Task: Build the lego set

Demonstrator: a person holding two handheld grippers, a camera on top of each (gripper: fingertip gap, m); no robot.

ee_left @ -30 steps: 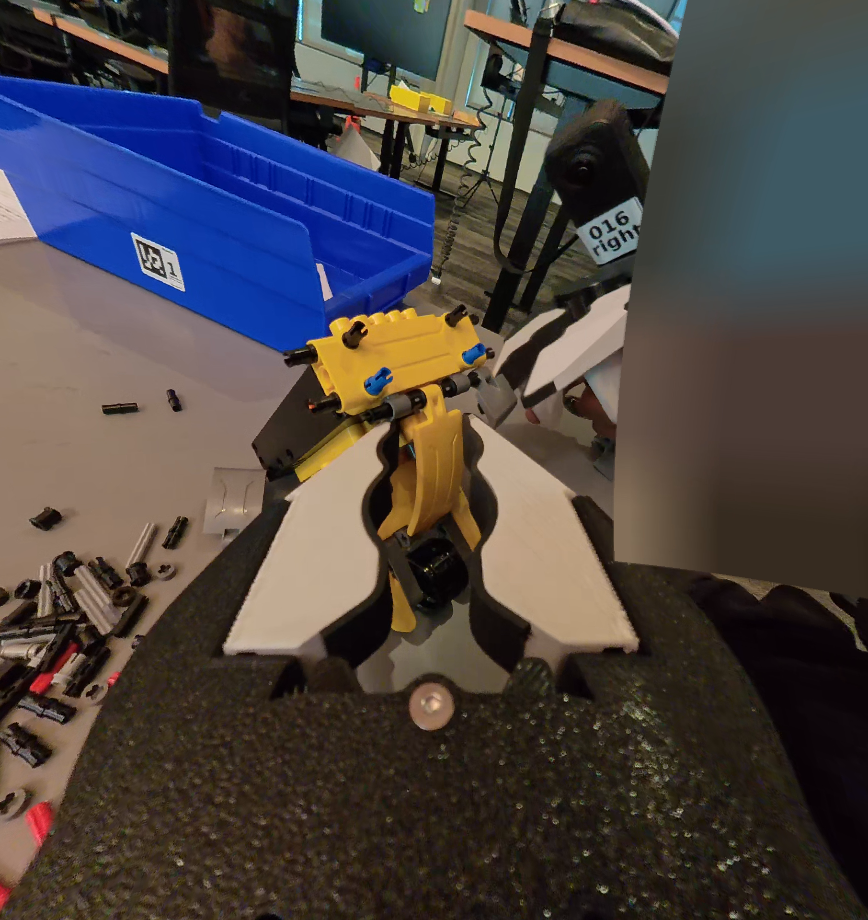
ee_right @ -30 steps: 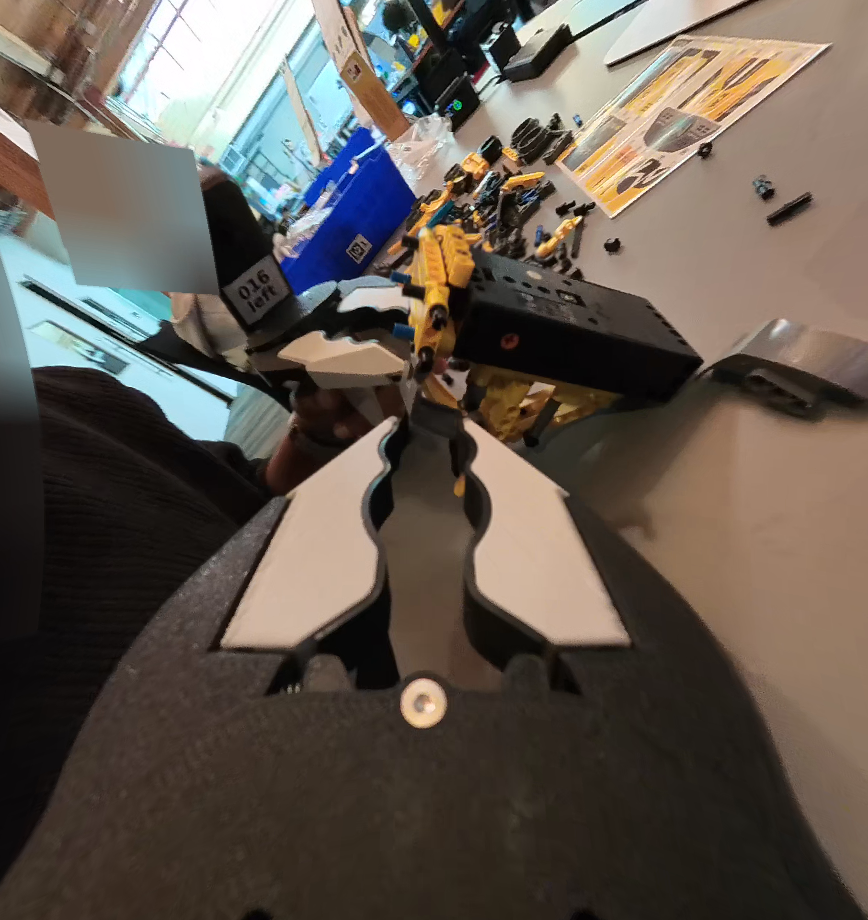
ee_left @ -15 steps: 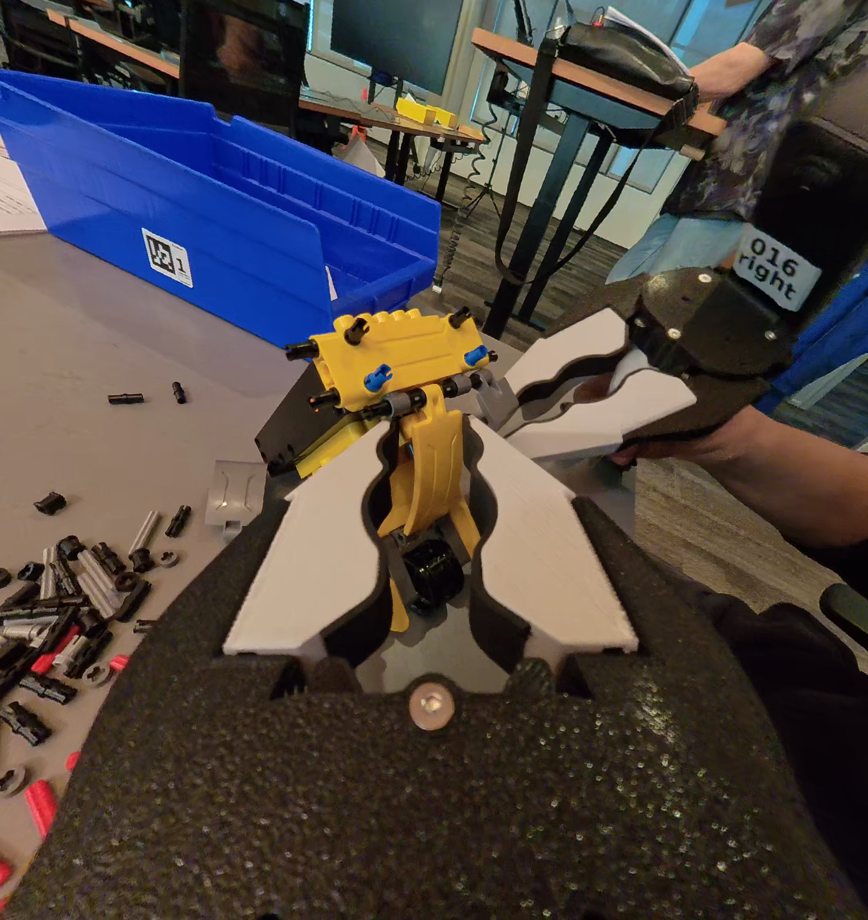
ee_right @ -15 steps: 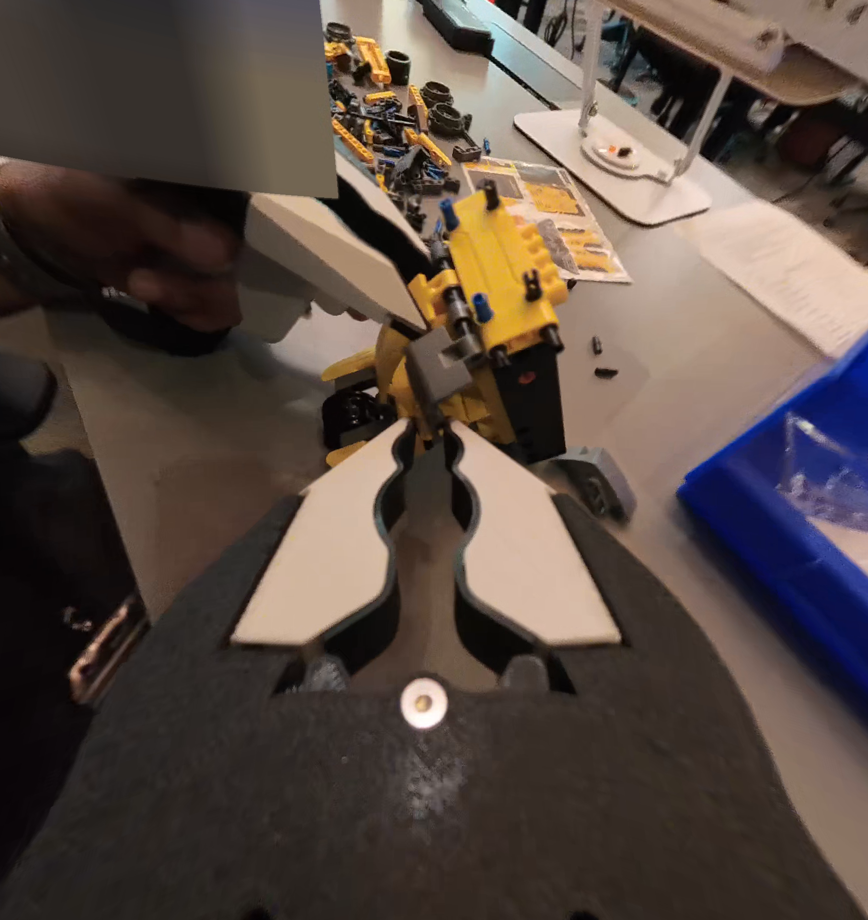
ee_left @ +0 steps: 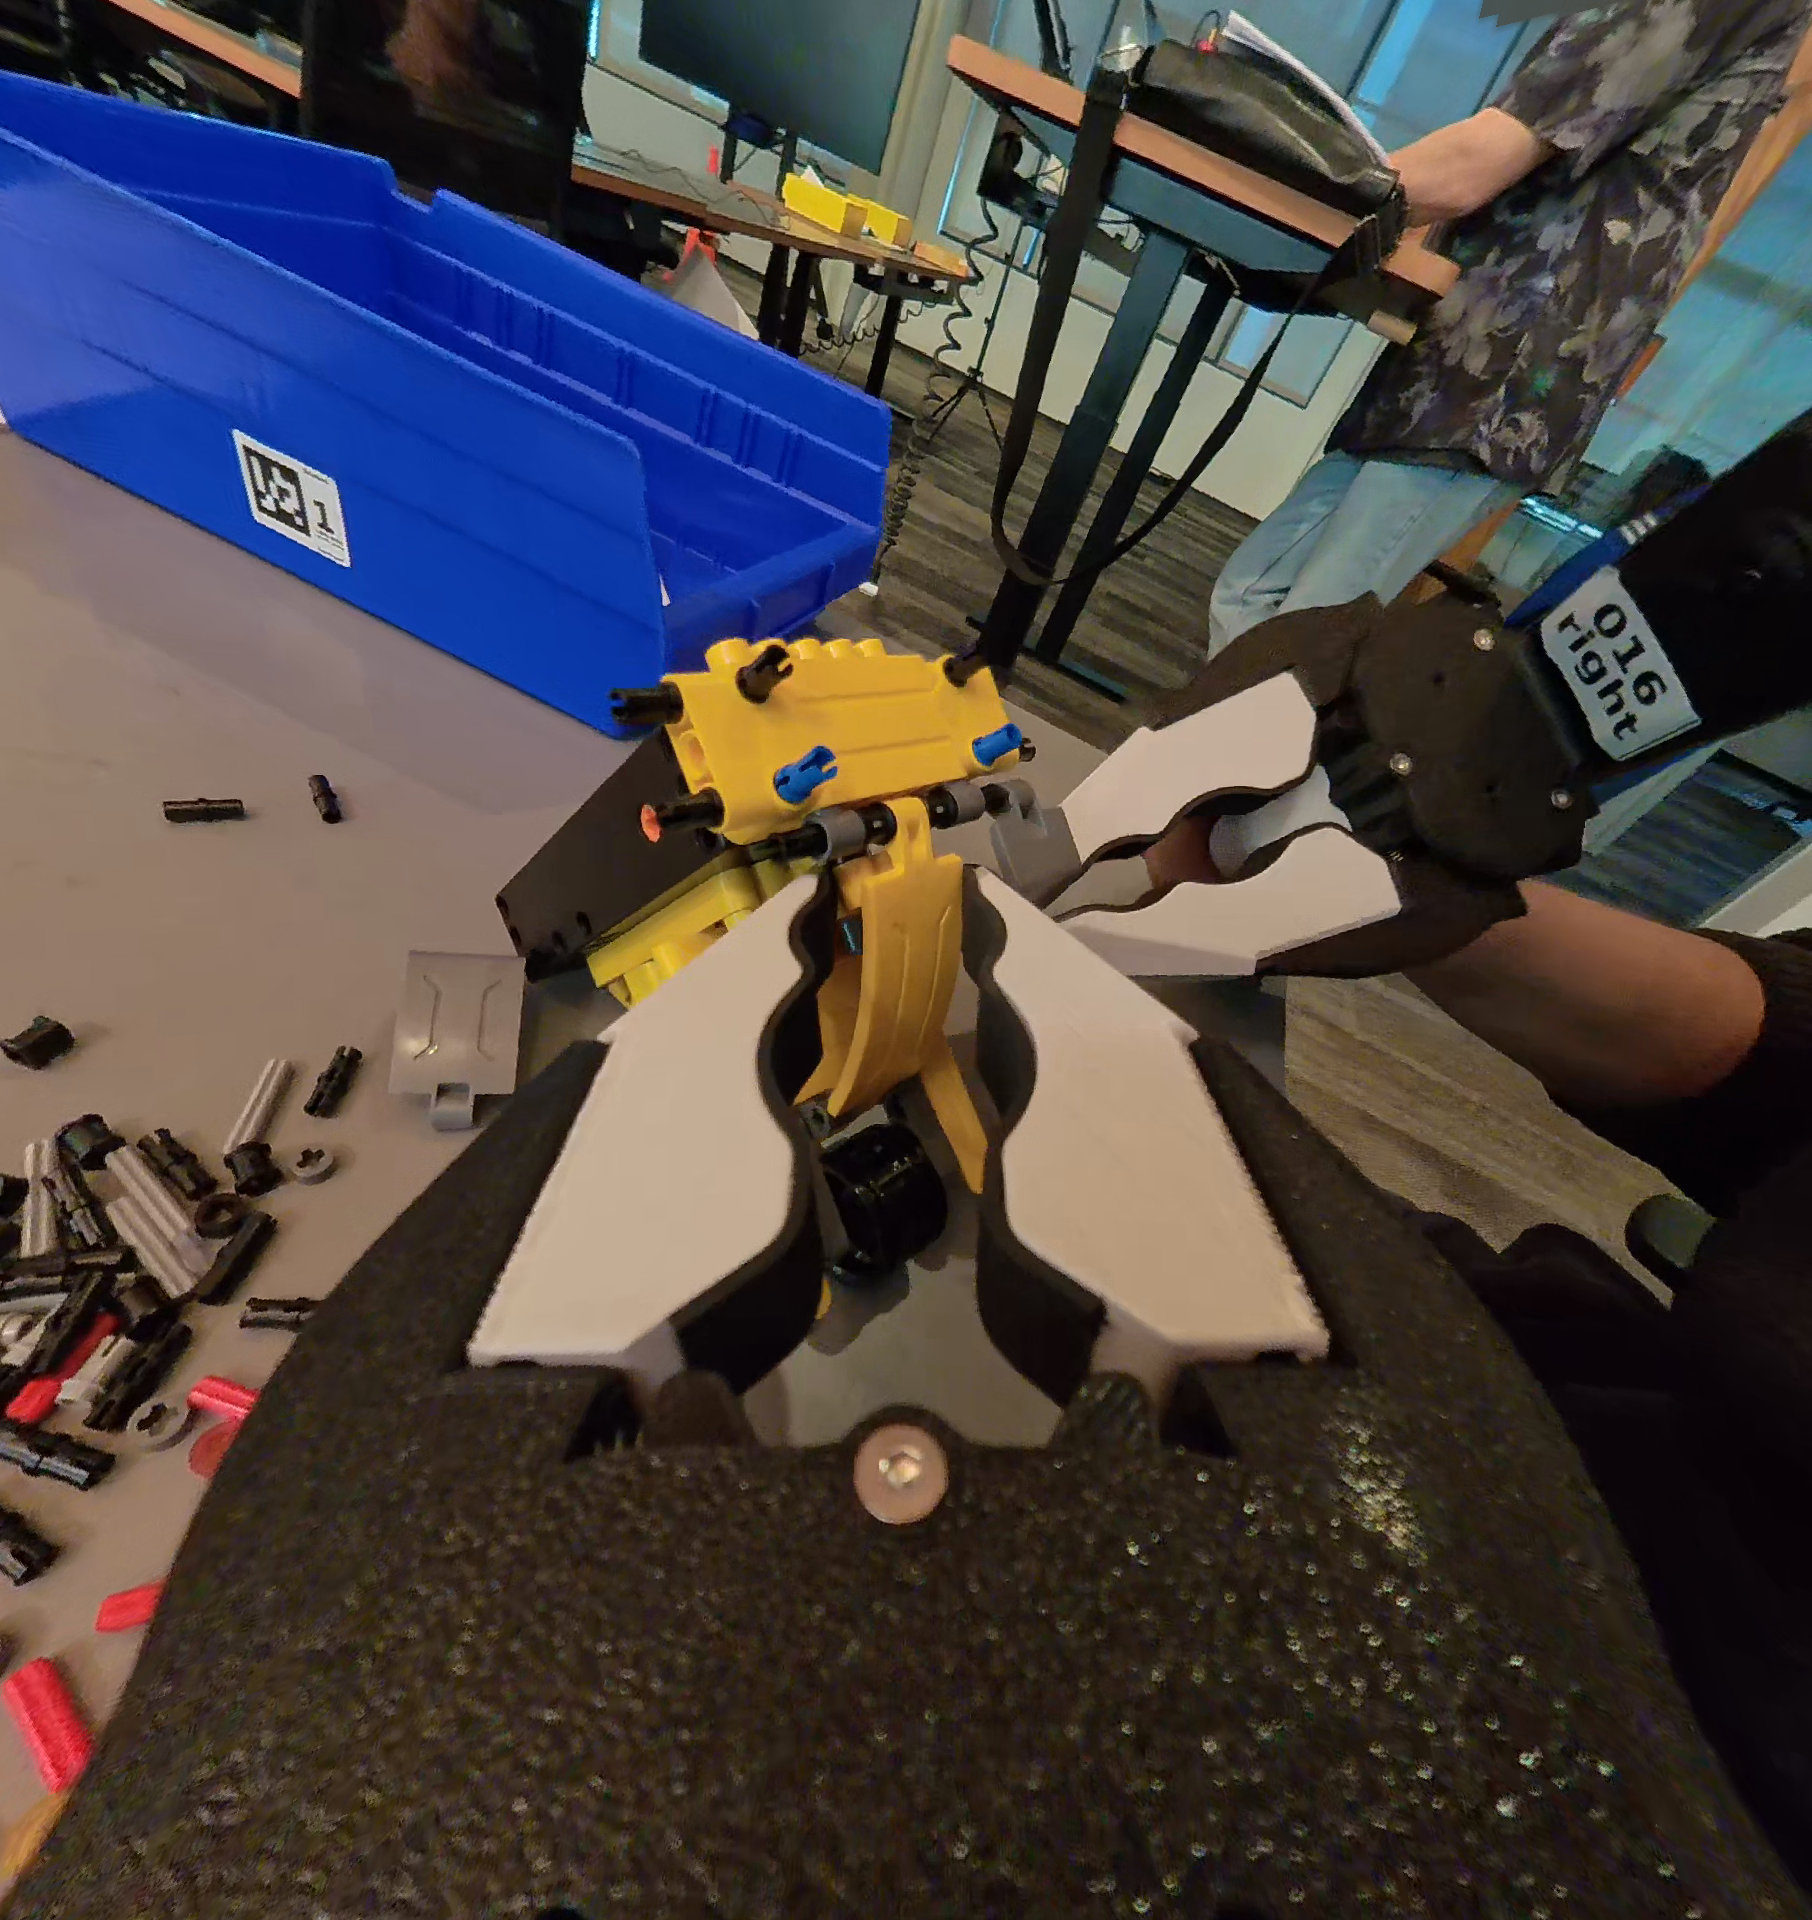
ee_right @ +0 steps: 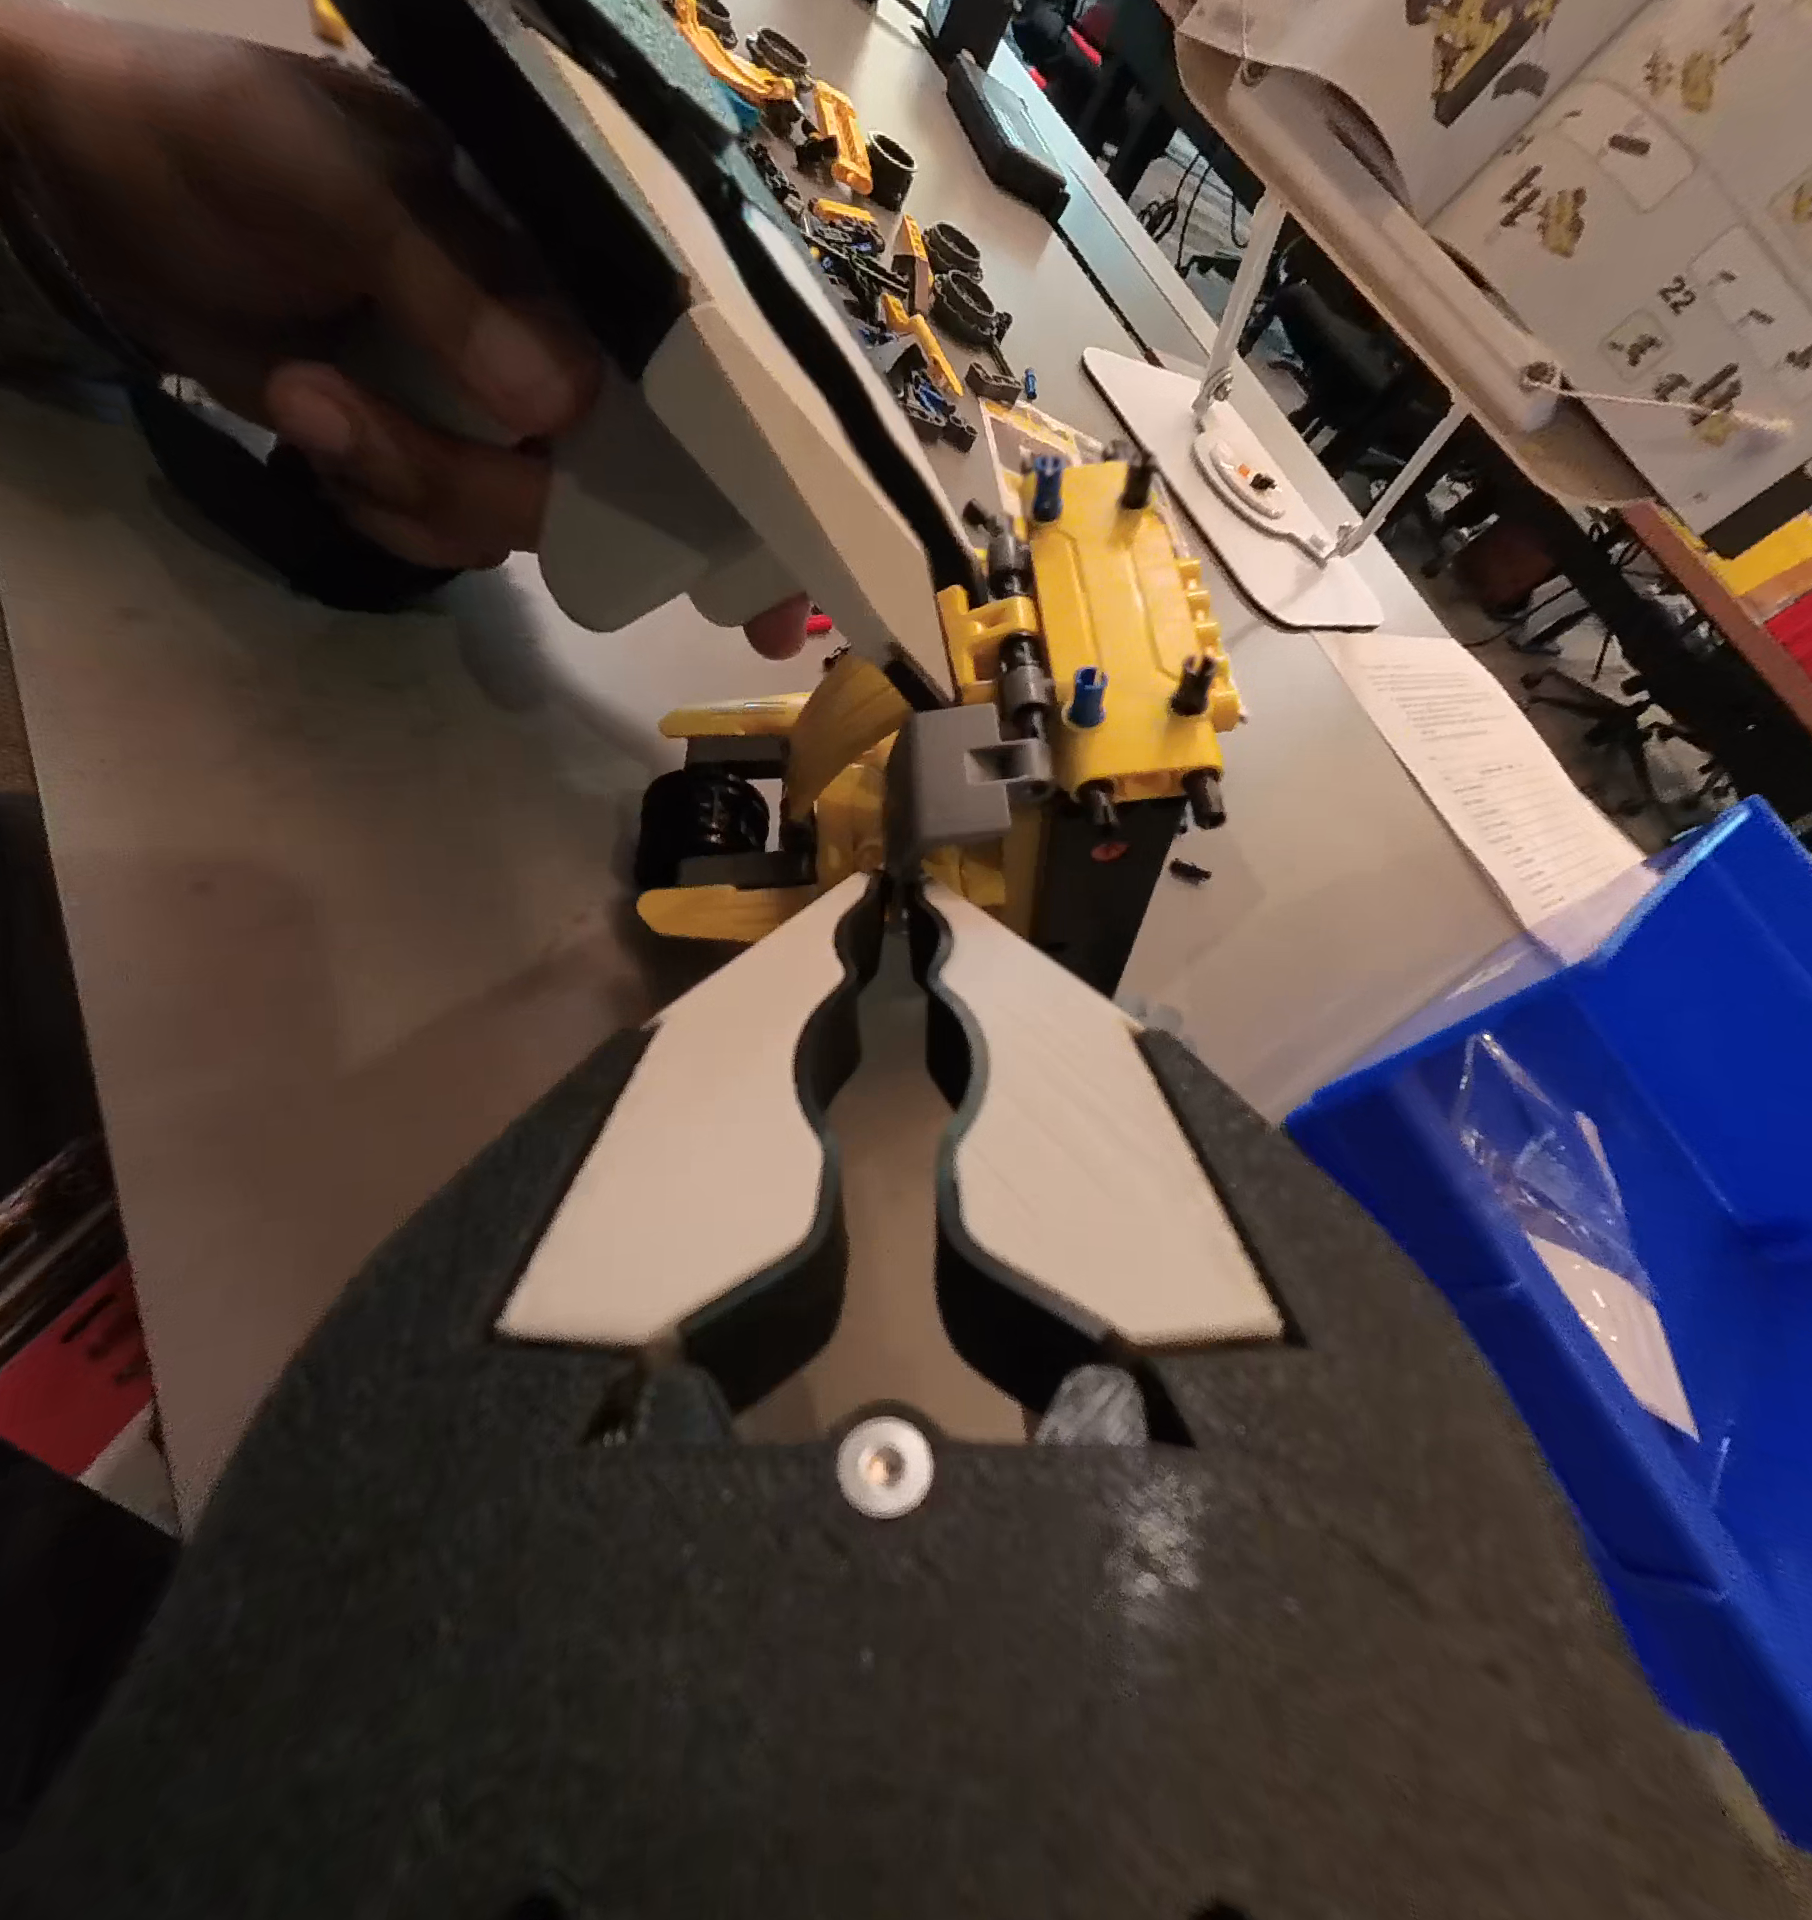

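Observation:
My left gripper (ee_left: 891, 894) is shut on a curved yellow panel (ee_left: 897, 977) of a yellow-and-black toy brick model (ee_left: 840, 732) and holds it at the grey table's edge. A black wheel (ee_left: 881, 1195) sits between its fingers. My right gripper (ee_right: 897, 894) is shut on a small grey piece (ee_right: 949, 790) that rests against the model's (ee_right: 1120, 623) side, below a pin axle. In the left wrist view the right gripper (ee_left: 1073, 862) comes in from the right with the grey piece (ee_left: 1027, 842). The left gripper's fingers (ee_right: 808, 499) show in the right wrist view.
A blue bin (ee_left: 414, 416) stands behind the model and also shows in the right wrist view (ee_right: 1608, 1195). Loose pins and axles (ee_left: 81, 1247) and a grey panel (ee_left: 455, 1029) lie to the left. More parts (ee_right: 881, 239), a paper sheet (ee_right: 1484, 748) and a white stand base (ee_right: 1224, 499) lie beyond. A person (ee_left: 1504, 260) stands behind. Only a small space, under 4 cm, lies between the two pairs of fingers.
My right gripper has swung round the model to the side by the blue bin, keeping the grey piece against it. The left gripper has held the model nearly still.

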